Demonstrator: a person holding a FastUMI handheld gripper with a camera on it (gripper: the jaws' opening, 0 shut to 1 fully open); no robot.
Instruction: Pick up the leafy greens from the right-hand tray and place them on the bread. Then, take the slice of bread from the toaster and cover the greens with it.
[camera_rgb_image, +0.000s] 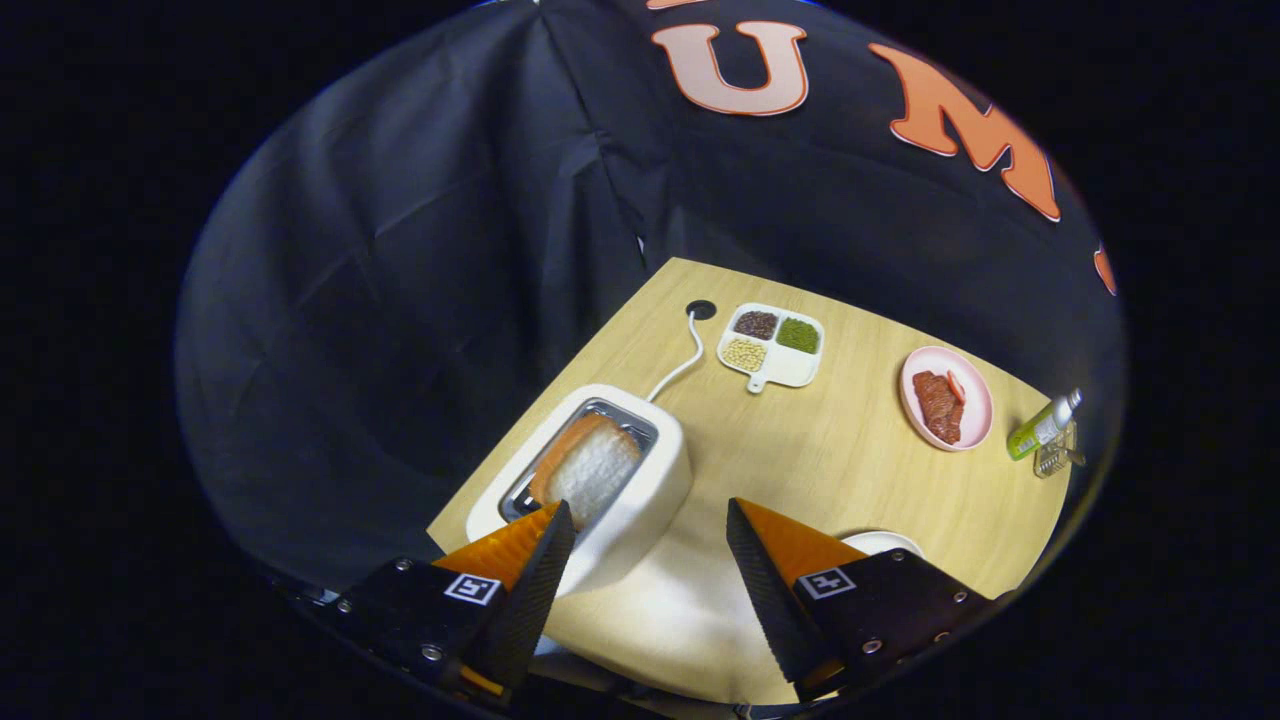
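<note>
I have the tool (650, 515) hanging above the near part of the table (840, 470), its two fingers spread wide apart and gripping nothing. The left finger (530, 570) sits over the near corner of the toaster (640, 500); the right finger (775, 590) is over bare wood, with the table surface showing in the gap between them.

The toaster is white and lies just ahead of the left finger, toward the left side of the table. A slice of bread (590, 465) stands in its slot, pale on its face with a brown crust along the far-left edge. A white cord (688, 360) runs from the far end of the toaster to a dark round hole (701, 309) in the table near its far edge.

Just right of that hole I see a white divided tray (790, 372) with a short handle pointing toward me. It holds dark brown grains (756, 324), green bits (798, 335) and pale beans (744, 354), each in its own compartment; the fourth is bare.

Farther right is a pink plate (975, 400) carrying reddish-brown meat (937, 405). Beyond it, at the right edge of the table, a green bottle with a silver cap (1045, 425) lies tilted beside a clear glass item I can't make out.

Just behind the right finger a curved white rim (880, 541) peeks out; I cannot tell what it is.
</note>
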